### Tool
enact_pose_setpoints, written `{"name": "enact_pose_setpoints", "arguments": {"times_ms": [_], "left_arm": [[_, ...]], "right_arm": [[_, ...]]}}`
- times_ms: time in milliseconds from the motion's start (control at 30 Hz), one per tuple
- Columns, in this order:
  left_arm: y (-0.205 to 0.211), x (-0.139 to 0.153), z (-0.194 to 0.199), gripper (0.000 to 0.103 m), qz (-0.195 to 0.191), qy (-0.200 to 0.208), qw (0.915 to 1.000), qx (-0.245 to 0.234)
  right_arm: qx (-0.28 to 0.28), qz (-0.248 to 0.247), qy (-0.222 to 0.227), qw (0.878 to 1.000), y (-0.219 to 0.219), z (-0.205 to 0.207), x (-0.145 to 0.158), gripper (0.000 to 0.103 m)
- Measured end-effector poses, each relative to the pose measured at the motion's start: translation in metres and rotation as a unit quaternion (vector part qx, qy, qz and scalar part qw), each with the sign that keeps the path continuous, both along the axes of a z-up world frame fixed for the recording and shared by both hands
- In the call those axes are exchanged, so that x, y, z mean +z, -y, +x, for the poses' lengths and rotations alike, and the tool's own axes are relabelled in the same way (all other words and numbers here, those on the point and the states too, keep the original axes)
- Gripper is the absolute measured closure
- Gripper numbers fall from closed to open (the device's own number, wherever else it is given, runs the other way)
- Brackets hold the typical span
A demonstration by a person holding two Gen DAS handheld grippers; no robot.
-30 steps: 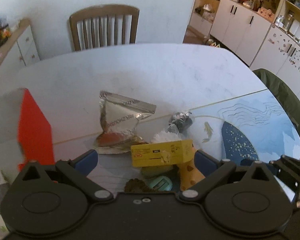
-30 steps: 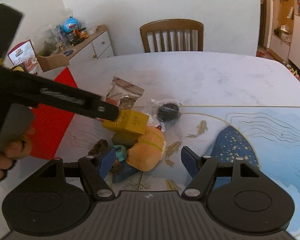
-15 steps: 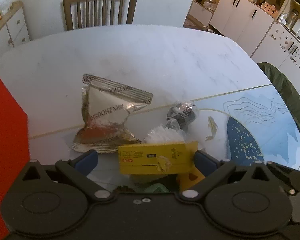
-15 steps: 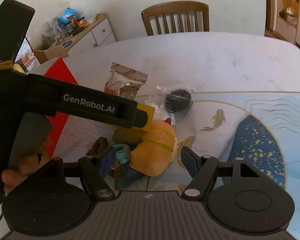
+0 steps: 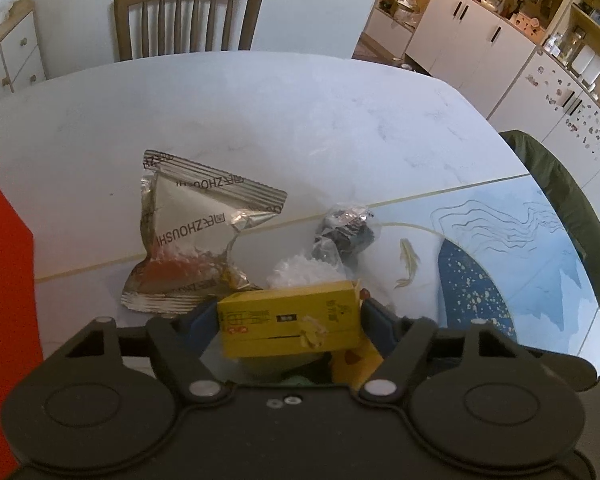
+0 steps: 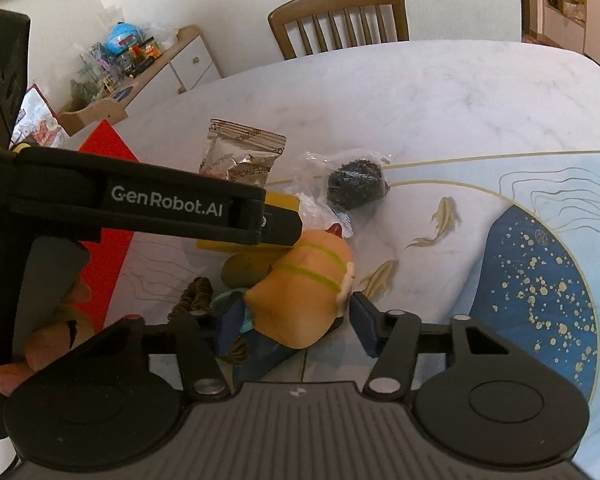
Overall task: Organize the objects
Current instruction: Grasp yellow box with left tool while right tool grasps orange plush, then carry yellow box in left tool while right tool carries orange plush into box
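While my left gripper (image 5: 288, 320) clamps the yellow box (image 5: 288, 322) just above the orange plush (image 6: 304, 292), my right gripper (image 6: 296, 322) gapes around that plush; next, I'd carry the box toward the red sheet (image 6: 108, 208).

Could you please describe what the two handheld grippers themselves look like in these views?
Both are matte black plastic. Each has two round disc housings at the base, angled linkage arms with silver pivot pins, and blue finger pads. Seen from the side in the right wrist view, the left gripper is a long black bar printed "GenRobot.AI" in white. The right gripper has a ribbed grey top.
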State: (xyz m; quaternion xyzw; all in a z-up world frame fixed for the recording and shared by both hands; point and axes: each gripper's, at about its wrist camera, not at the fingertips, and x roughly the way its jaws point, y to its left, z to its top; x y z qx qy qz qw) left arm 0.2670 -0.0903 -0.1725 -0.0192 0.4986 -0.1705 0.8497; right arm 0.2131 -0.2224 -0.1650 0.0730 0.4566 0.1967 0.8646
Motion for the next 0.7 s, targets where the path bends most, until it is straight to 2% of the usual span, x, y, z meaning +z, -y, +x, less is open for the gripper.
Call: {"name": "enact_pose_setpoints", "arguments": {"times_ms": [233,367,700], "left_arm": [[-0.001,0.004,-0.004,0.03,0.006,0.009,0.9999,-0.001],[-0.008,0.011,-0.01,0.03,-0.007,0.009,0.9999,0.003],[-0.03,0.036,-0.026,0.03,-0.019,0.012,0.9997,0.014]], "right_arm": [[-0.012,-0.003,0.01,1.0,0.002,-0.005,0.003,0.053],[-0.02,0.0,0.015,1.0,0.007,-0.009,0.008,0.053],[-0.022,-0.002,0.037,0.999,0.01,-0.024,0.035,0.053]]}}
